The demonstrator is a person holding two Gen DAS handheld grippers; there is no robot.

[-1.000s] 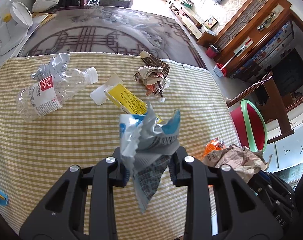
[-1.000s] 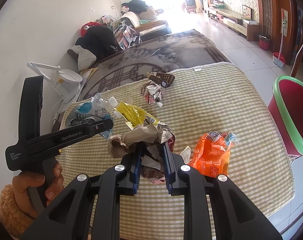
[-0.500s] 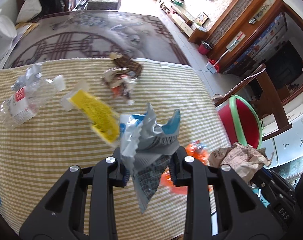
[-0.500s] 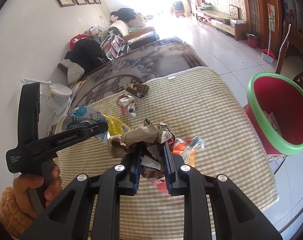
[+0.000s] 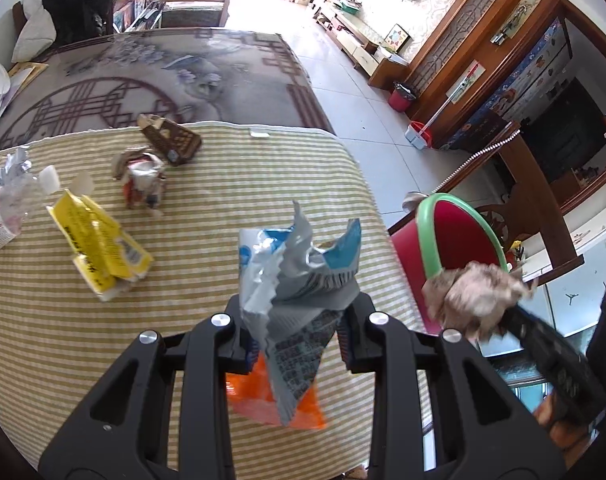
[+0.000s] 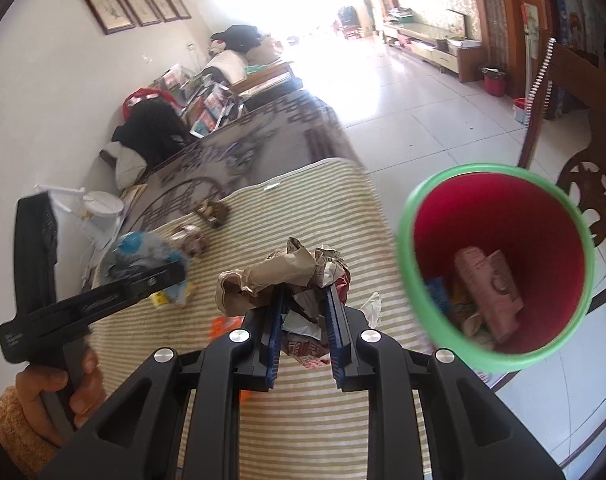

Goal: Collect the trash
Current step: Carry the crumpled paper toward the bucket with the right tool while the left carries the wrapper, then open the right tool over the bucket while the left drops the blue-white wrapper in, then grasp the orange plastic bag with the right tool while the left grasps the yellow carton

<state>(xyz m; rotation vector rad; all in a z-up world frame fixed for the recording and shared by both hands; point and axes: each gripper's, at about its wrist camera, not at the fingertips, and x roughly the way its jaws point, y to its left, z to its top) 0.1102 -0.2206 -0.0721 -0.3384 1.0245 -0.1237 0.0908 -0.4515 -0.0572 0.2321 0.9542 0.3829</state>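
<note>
My left gripper (image 5: 297, 332) is shut on a silver and blue snack wrapper (image 5: 299, 276) and holds it above the table's right part. My right gripper (image 6: 303, 336) is shut on a crumpled brown paper wad (image 6: 283, 276), held near the table's right edge, left of the red bin with a green rim (image 6: 499, 264). The wad also shows in the left wrist view (image 5: 475, 300), in front of the bin (image 5: 455, 240). The bin holds several pieces of trash.
On the striped tablecloth (image 5: 223, 184) lie an orange wrapper (image 5: 271, 400), a yellow packet (image 5: 99, 240), a crumpled wrapper (image 5: 143, 184), a brown box (image 5: 171, 140) and a plastic bottle (image 5: 7, 208). A wooden chair (image 6: 583, 184) stands behind the bin.
Both grippers have moved right toward the bin with their trash still held. The bin now looms larger in the right wrist view, with its inside showing.
</note>
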